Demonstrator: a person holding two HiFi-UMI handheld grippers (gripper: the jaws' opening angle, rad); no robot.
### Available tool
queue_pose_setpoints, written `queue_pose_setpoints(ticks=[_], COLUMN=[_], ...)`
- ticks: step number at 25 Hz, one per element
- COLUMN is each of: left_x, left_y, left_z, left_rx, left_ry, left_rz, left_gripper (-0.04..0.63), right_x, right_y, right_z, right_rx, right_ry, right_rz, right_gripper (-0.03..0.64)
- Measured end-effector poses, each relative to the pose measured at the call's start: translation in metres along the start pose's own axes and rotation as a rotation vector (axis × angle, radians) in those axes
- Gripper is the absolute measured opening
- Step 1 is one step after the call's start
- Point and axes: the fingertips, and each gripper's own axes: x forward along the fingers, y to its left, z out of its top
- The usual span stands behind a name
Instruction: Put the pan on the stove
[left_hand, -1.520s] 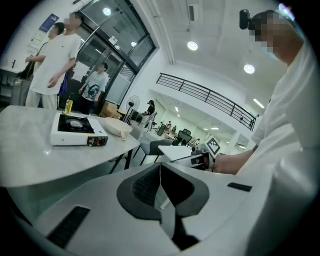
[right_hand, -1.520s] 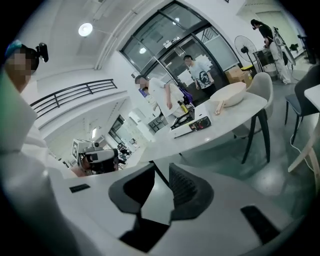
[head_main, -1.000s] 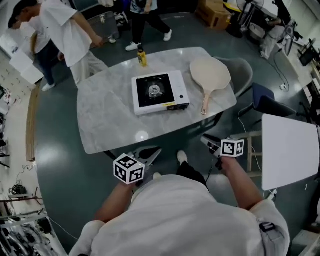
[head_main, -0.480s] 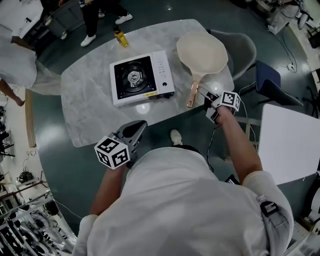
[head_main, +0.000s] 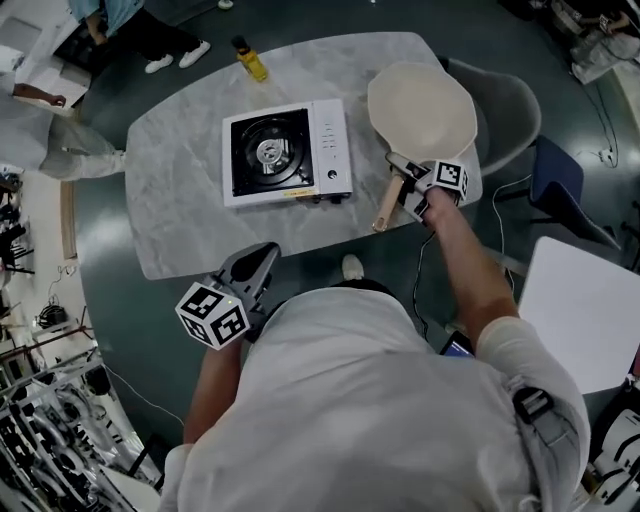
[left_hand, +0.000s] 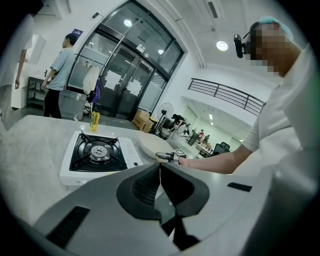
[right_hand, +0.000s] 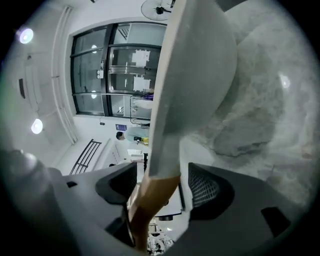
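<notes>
A cream pan (head_main: 422, 110) lies on the marble table (head_main: 180, 200), right of the white single-burner stove (head_main: 288, 152). Its wooden handle (head_main: 387, 205) points toward me. My right gripper (head_main: 398, 178) reaches over the table edge and straddles that handle. Its jaws have just been opening and stand wide, with the handle (right_hand: 152, 200) between the pads and a gap on the right side. My left gripper (head_main: 268, 252) hovers below the table's near edge, shut with nothing in it (left_hand: 160, 182). In the left gripper view the stove (left_hand: 97, 152) is ahead.
A yellow bottle (head_main: 250, 60) stands at the table's far edge behind the stove. A grey chair (head_main: 505, 95) sits right of the pan. A white board (head_main: 590, 310) lies at my right. People stand at the upper left.
My right gripper has swung forward and down from beside my body to the pan handle, and its jaws have spread. The left gripper has shifted a little toward the table.
</notes>
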Motion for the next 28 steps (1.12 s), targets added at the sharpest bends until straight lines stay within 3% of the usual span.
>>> queue_pose_setpoints(ticks=[4, 7, 20, 28], left_x=[-0.001, 0.001, -0.002, -0.011], left_y=[0.010, 0.013, 0.017, 0.015], left_z=[0.002, 0.003, -0.001, -0.006], left_rx=[-0.025, -0.037, -0.050, -0.048], left_ry=[0.000, -0.006, -0.006, -0.030], left_rz=[0.050, 0.063, 0.070, 0.053], left_gripper=[0.020, 0.020, 0.020, 0.020], right_x=[0.012, 0.012, 0.004, -0.004], right_y=[-0.002, 0.006, 0.014, 0.060], right_z=[0.012, 0.021, 0.023, 0.002], right_rx=[0.028, 0.013, -0.023, -0.061], right_ry=[-0.014, -0.046, -0.031, 0.051], right_rz=[0.058, 0.103, 0.070, 0.126], right_gripper=[0.277, 0.146, 0.143, 0.143])
